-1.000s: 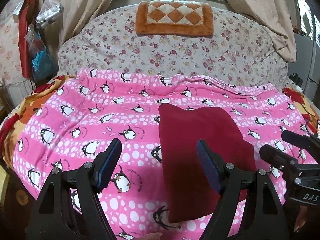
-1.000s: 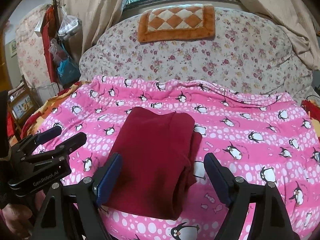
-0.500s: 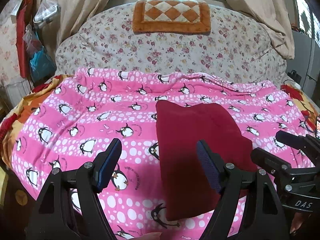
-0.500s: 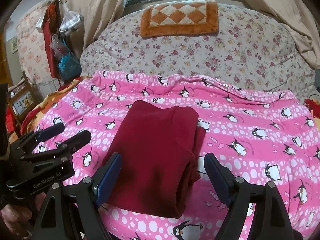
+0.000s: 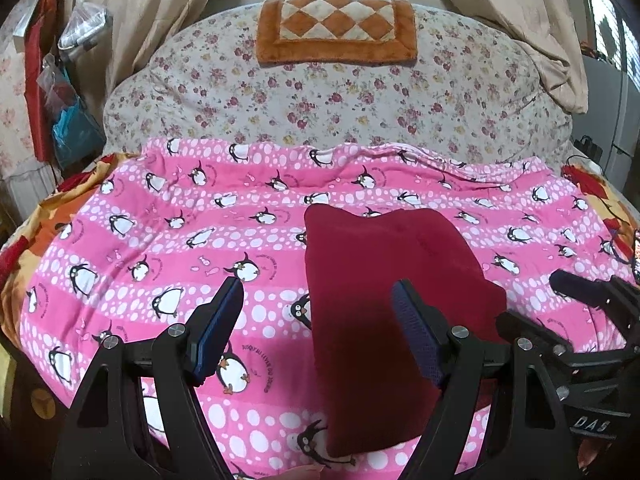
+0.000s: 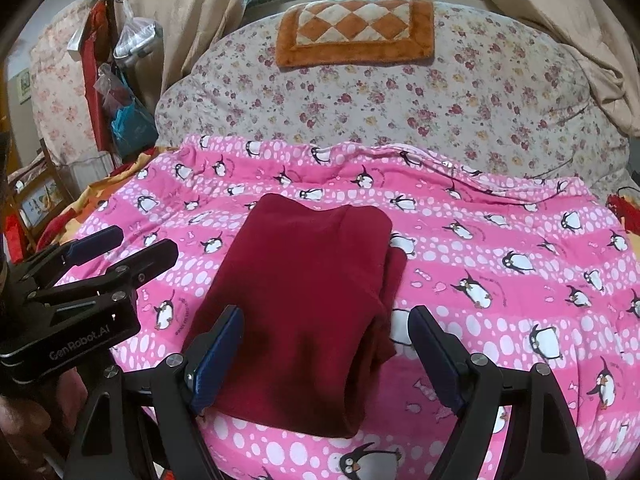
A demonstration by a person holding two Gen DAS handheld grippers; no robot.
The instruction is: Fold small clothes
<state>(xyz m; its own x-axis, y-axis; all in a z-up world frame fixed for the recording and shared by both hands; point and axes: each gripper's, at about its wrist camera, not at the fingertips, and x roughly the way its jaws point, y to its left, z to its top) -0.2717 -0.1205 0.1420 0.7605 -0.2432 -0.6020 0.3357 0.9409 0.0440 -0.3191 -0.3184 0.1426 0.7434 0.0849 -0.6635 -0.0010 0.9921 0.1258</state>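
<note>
You are holding the left gripper (image 5: pixel 318 322) off the left edge of the red garment (image 6: pixel 304 300), its jaws spread wide and gripping nothing; one pad is hanging over the pink penguin blanket (image 5: pixel 140 248), the other over the cloth. The garment is lying in the middle of that blanket, already doubled into a neat oblong, with extra layers peeking out along its right edge. To its right you are holding the right gripper (image 6: pixel 326 350) with jaws likewise spread and empty, straddling the near right corner of the fold.

To my eye the folding is sitting at or near its end: either one more fold across, or a tidy-up of that stepped right edge. For either, you would be lowering a gripper to the near edge and pinching all layers together, not just the top one.

The garment's near edge is partly hidden behind the gripper bodies, so how many layers are lying there is unclear, as is what kind of garment this is.
</note>
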